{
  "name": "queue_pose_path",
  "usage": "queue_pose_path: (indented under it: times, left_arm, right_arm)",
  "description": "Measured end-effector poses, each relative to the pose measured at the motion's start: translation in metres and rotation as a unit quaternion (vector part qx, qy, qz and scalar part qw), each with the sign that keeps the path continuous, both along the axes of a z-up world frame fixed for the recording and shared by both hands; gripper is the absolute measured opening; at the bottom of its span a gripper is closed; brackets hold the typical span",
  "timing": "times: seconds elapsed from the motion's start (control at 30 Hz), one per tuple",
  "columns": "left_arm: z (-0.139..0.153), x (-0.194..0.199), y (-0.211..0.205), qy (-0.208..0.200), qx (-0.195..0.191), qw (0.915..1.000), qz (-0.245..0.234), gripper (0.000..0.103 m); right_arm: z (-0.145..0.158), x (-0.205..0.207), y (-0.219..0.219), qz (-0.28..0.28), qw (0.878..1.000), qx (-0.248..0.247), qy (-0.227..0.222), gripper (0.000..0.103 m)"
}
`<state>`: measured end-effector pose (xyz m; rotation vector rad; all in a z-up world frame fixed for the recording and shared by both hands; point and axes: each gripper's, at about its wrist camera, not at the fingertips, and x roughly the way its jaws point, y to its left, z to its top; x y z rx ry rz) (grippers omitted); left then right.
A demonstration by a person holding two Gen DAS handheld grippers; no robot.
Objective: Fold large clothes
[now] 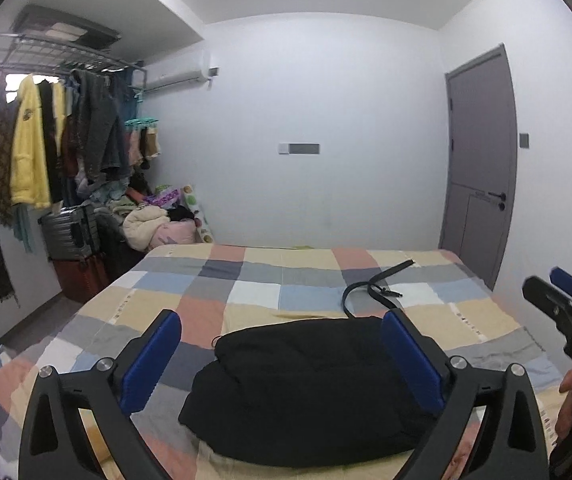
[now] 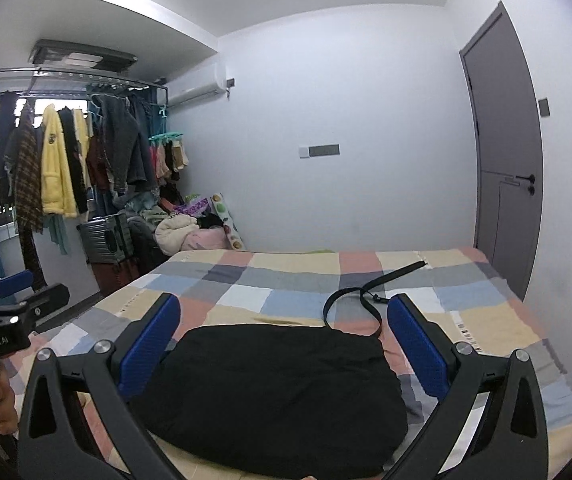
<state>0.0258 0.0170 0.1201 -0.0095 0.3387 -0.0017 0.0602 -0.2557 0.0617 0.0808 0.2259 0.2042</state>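
The black fabric garment [image 1: 309, 392], folded into a compact rounded bundle, lies on the near part of the bed with the patchwork checked cover [image 1: 246, 280], close to the near edge, so that both tools can reach it without stretching across the mattress. The left hand-held gripper [image 1: 282, 360] hangs above the bundle with its blue-padded fingers [image 1: 152, 364] spread wide and nothing between them; the bundle sits within the span of the jaws, but the pads do not appear to touch the cloth. The right hand-held gripper [image 2: 284, 344] is in the same condition: jaws wide apart, empty, framing the garment from slightly further right. Each tool is visible at the edge of the other's view, held level beside its partner, which suggests a paired, symmetric stance suited to a wide item. A black strap with a small buckle [image 1: 373, 288] curls on the cover just beyond the far edge of the bundle; whether it is attached to the garment cannot be told. Judging by the bundle's compact shape, the folding appears largely complete, and the open jaws are consistent with a release or a final check. At far left, a metal clothes rack with hanging coats [image 1: 46, 128] stands beside the bed, well apart from the work area.
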Motion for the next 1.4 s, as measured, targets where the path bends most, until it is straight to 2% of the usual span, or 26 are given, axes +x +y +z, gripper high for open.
queue_pose_path:
  times: [0.23, 0.43, 0.7, 0.97, 1.23, 1.4]
  left_arm:
    - [-0.005, -0.038, 0.007, 0.001, -0.006, 0.9999, 0.015, 0.102]
    - [-0.026, -0.053, 0.011, 0.018, -0.015, 0.9995, 0.020, 0.102]
    - [-0.066, -0.054, -0.001, 0.056, -0.033, 0.9979, -0.003, 0.102]
    - [-0.103, -0.047, -0.006, 0.083, -0.035, 0.9960, 0.002, 0.102]
    - [-0.121, -0.038, -0.001, 0.093, -0.038, 0.9948, 0.015, 0.102]
    - [-0.126, -0.036, -0.003, 0.099, -0.040, 0.9942, 0.007, 0.102]
  right_arm:
    - [-0.015, -0.036, 0.010, 0.008, 1.000, -0.014, -0.004, 0.103]
    - [-0.041, -0.049, 0.012, 0.009, 1.000, -0.009, 0.028, 0.103]
    - [-0.077, -0.057, 0.010, -0.009, 0.998, -0.005, 0.054, 0.103]
    - [-0.110, -0.051, -0.002, -0.019, 0.995, -0.004, 0.096, 0.103]
    - [-0.124, -0.049, -0.006, -0.028, 0.994, 0.004, 0.103, 0.103]
    - [-0.125, -0.048, -0.005, -0.032, 0.994, 0.001, 0.106, 0.103]
